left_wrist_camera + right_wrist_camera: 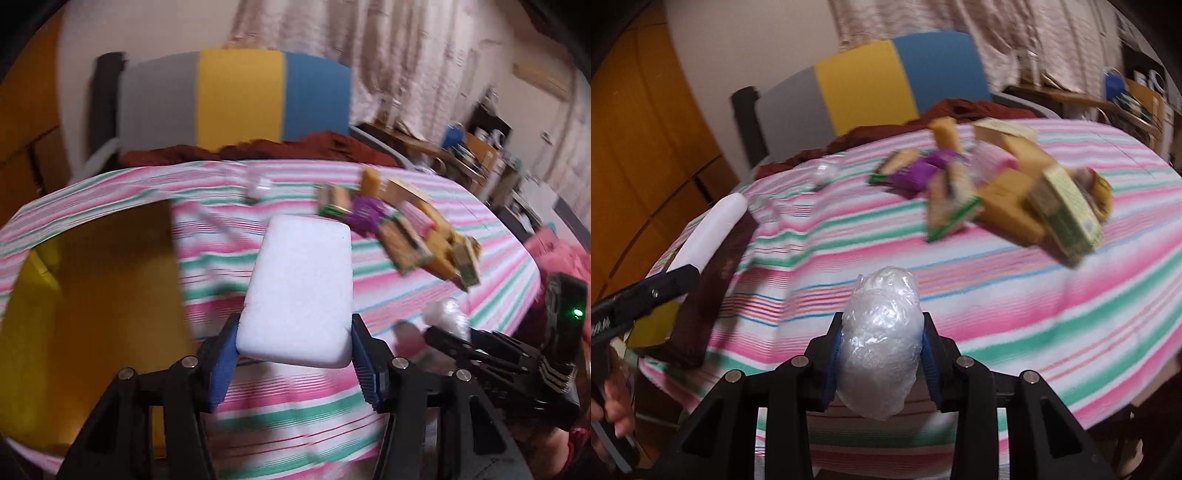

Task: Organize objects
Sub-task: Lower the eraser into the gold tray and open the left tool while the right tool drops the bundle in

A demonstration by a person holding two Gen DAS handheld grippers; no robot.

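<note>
My left gripper is shut on a white foam block, its blue pads pressing on the block's two long sides, held above the striped cloth. My right gripper is shut on a crumpled ball of clear plastic wrap. In the left wrist view the right gripper shows at the lower right with the plastic ball. The right wrist view has the left gripper at the left edge with the foam block. An open box with a yellow inside stands left of the block.
A pile of small packets and cartons lies on the pink and green striped tablecloth. A clear plastic piece lies near the far edge. A grey, yellow and blue chair back stands behind the table. A hand shows at lower left.
</note>
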